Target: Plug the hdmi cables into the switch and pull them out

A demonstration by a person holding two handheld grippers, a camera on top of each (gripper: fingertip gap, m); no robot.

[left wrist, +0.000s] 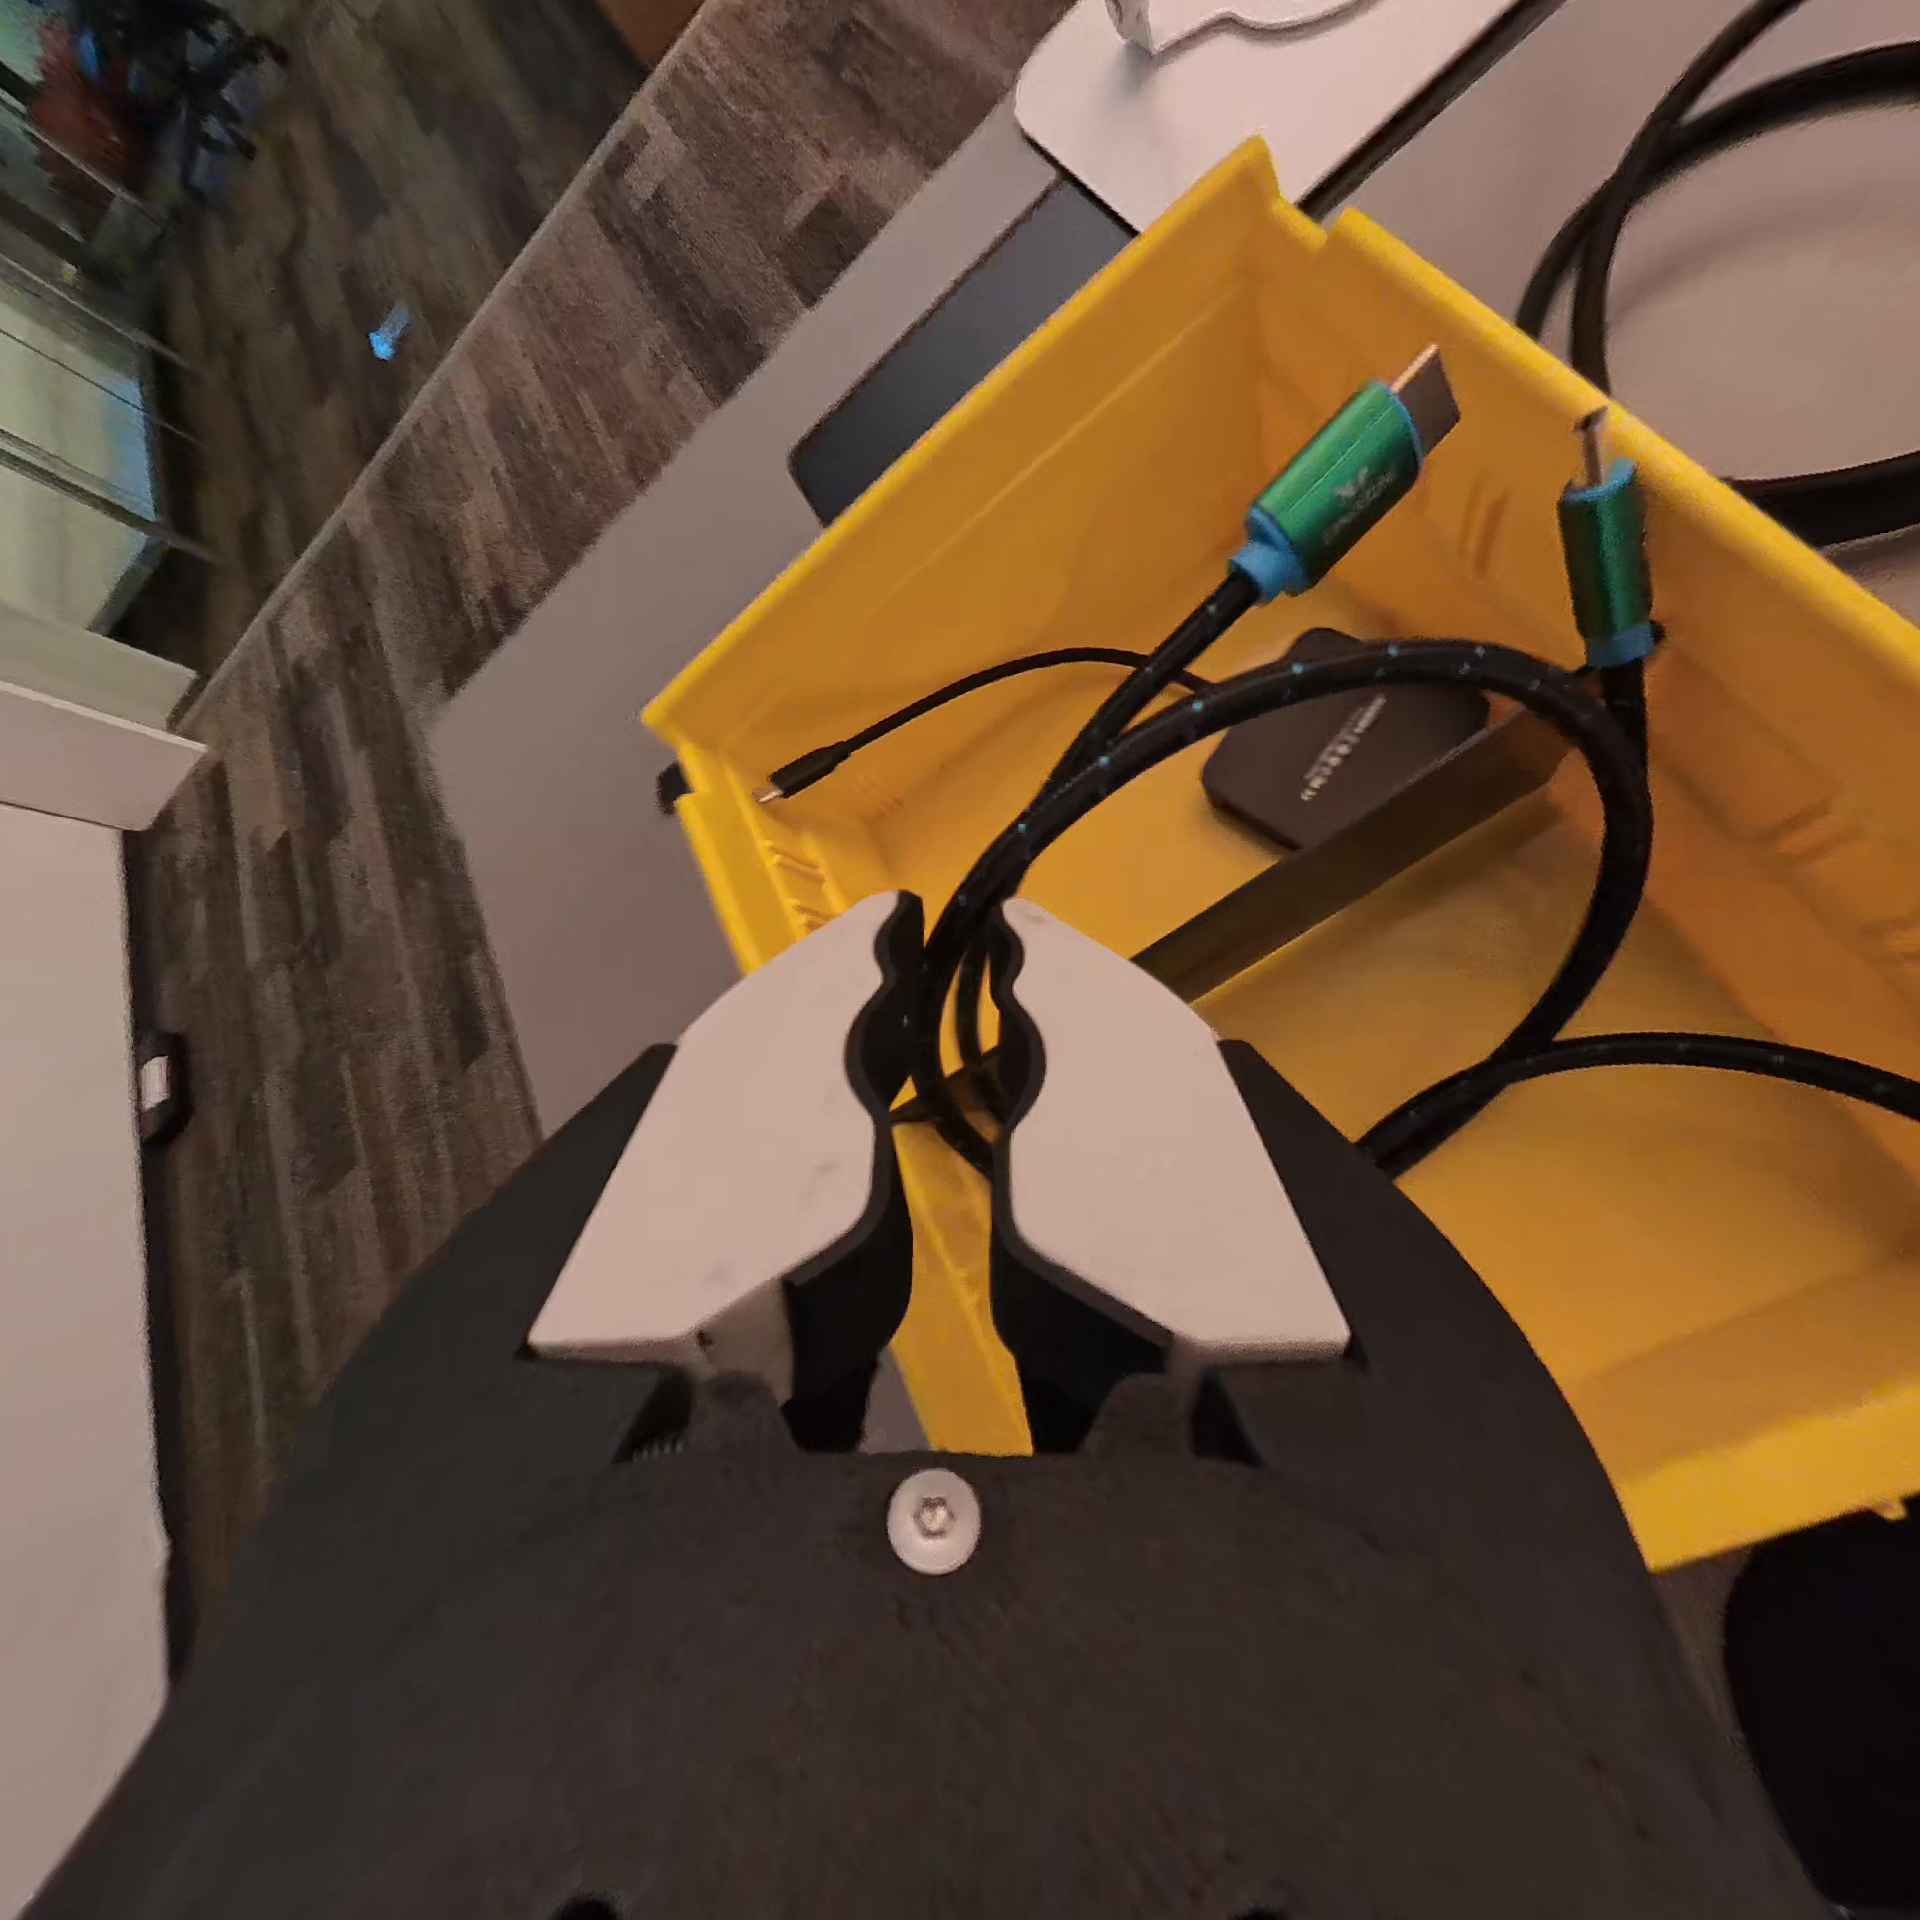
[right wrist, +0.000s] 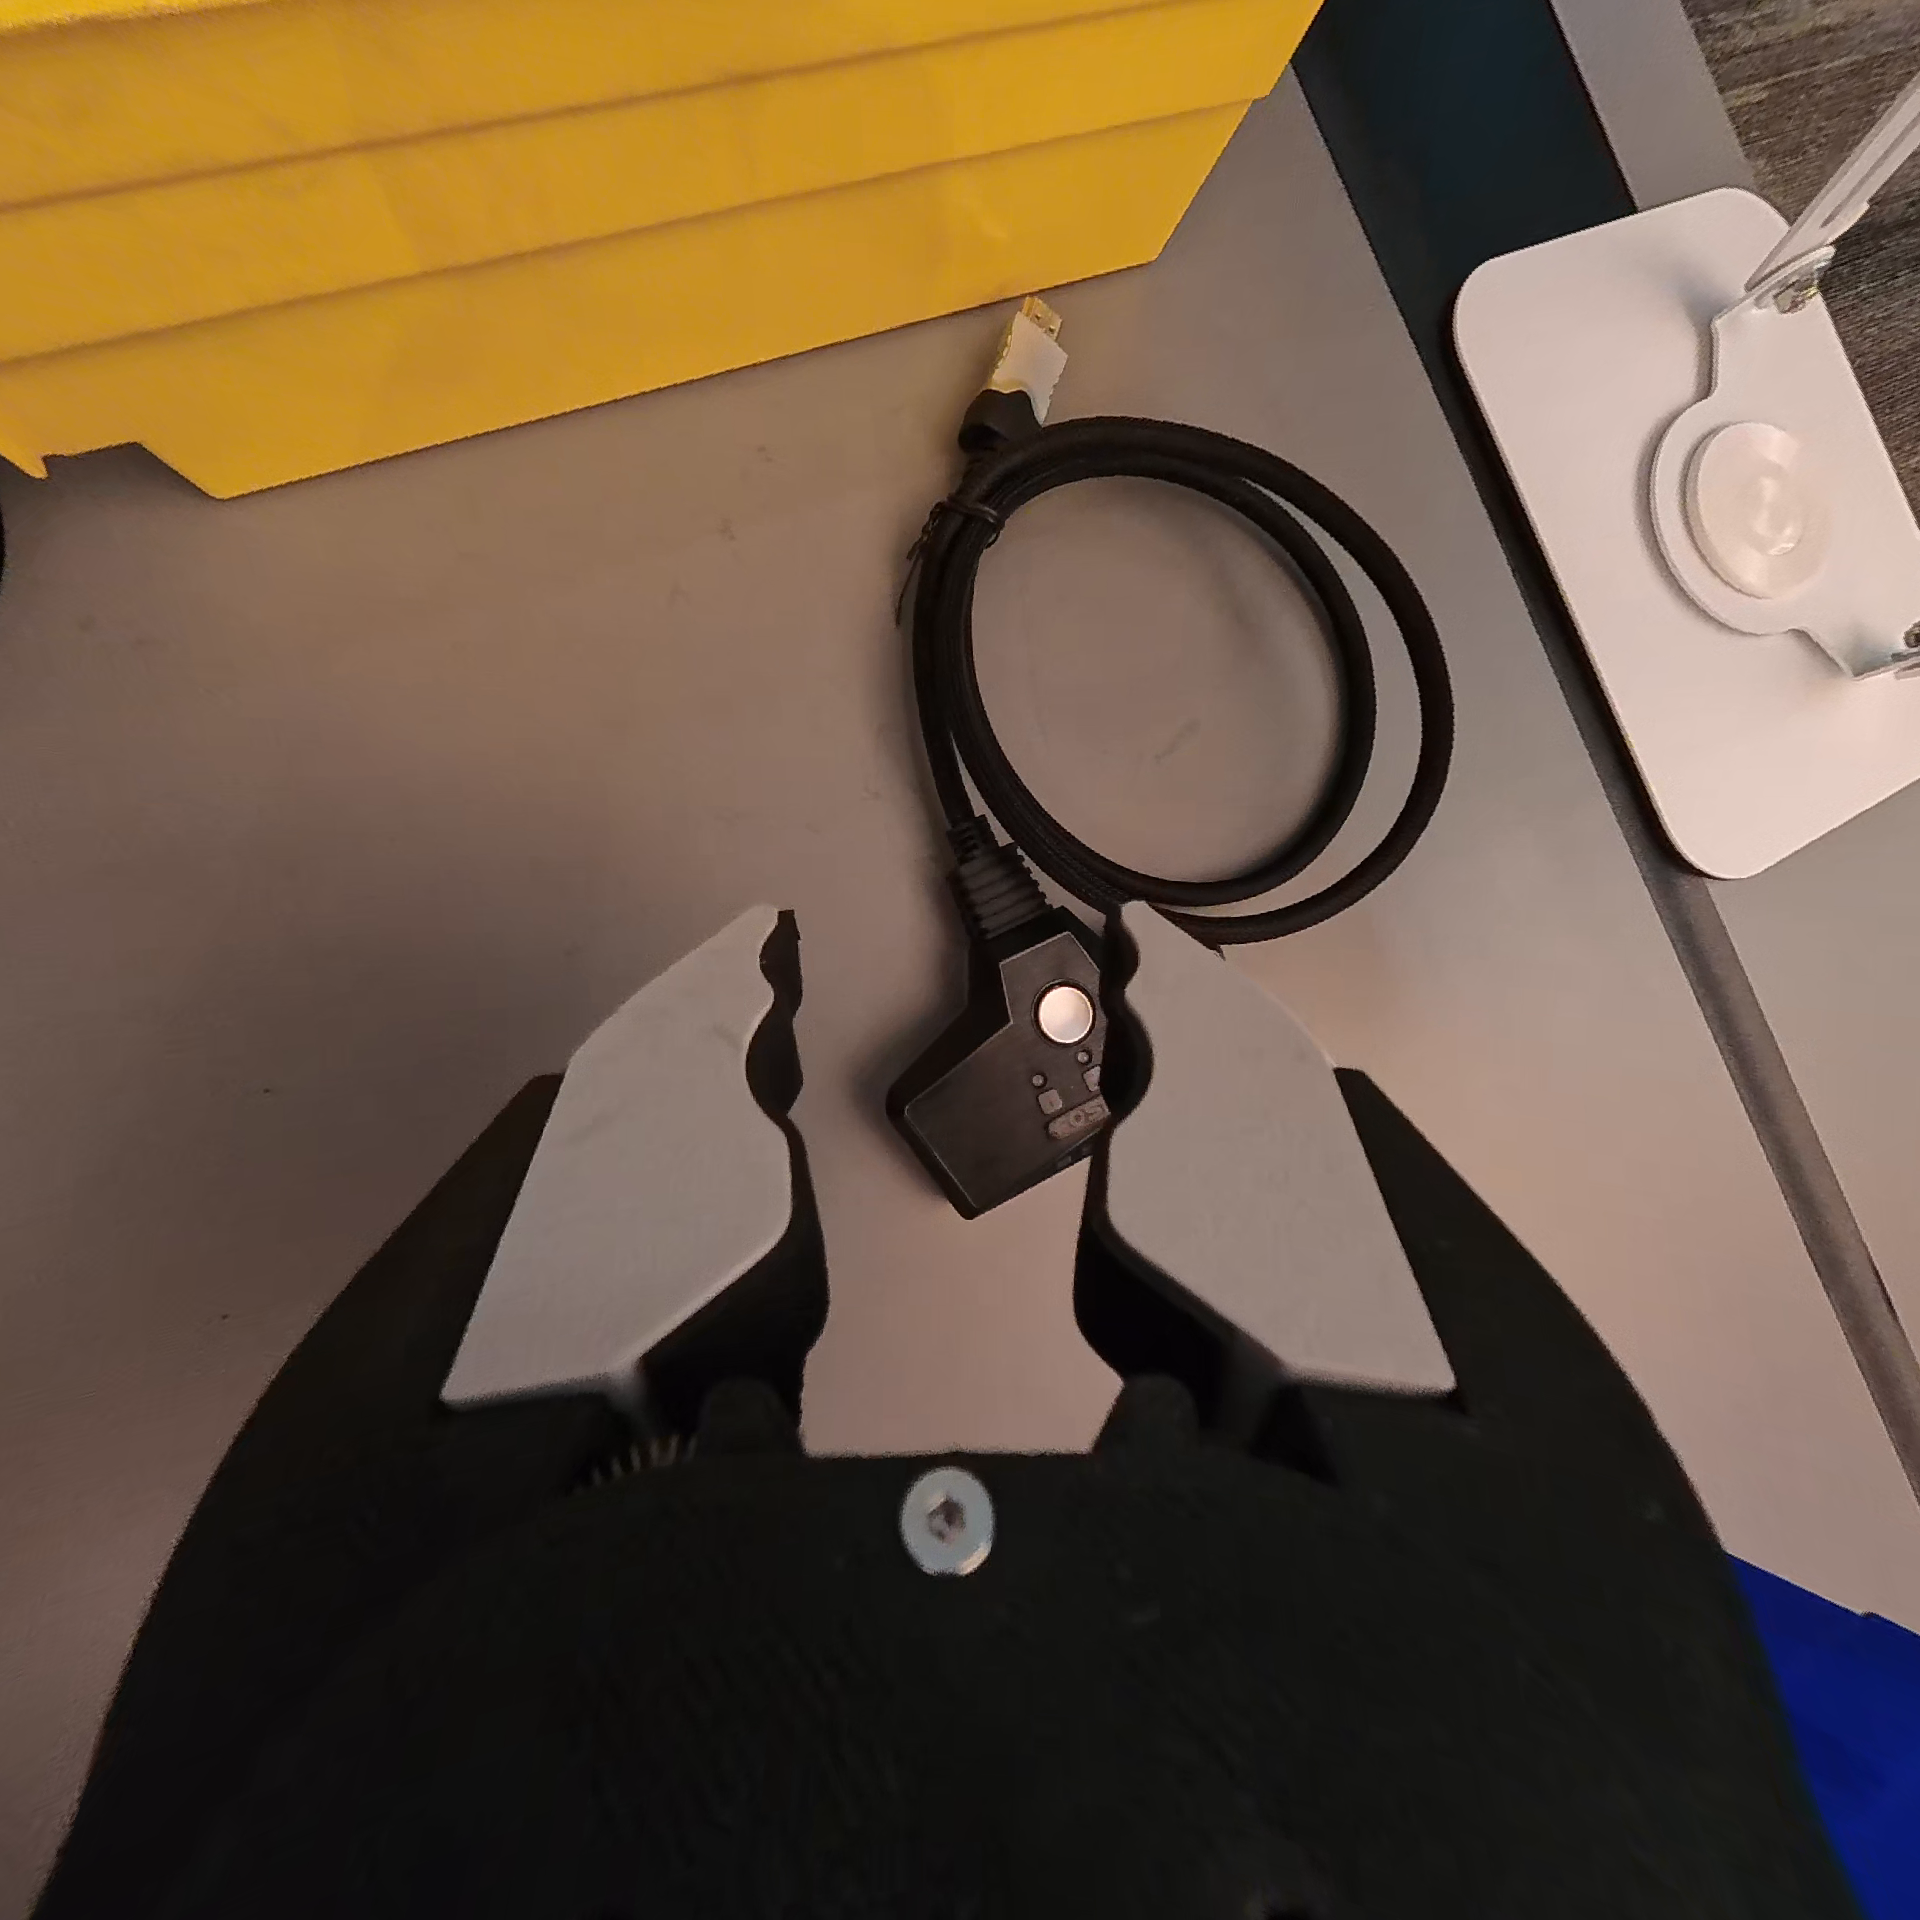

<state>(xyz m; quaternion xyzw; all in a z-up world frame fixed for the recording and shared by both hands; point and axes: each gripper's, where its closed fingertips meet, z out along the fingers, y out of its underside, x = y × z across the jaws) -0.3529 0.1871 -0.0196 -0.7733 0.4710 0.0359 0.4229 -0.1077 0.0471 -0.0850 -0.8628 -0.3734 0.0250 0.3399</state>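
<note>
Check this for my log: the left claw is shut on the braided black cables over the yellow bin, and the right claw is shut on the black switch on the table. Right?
Not quite. The right claw is open around the black switch, as the right wrist view shows. The left claw is indeed shut on the braided black cables over the yellow bin.

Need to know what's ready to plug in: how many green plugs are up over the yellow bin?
2. One green plug sticks up over the middle of the yellow bin; the other stands by its right wall. Both cables run into the left gripper. More may lie hidden.
</note>
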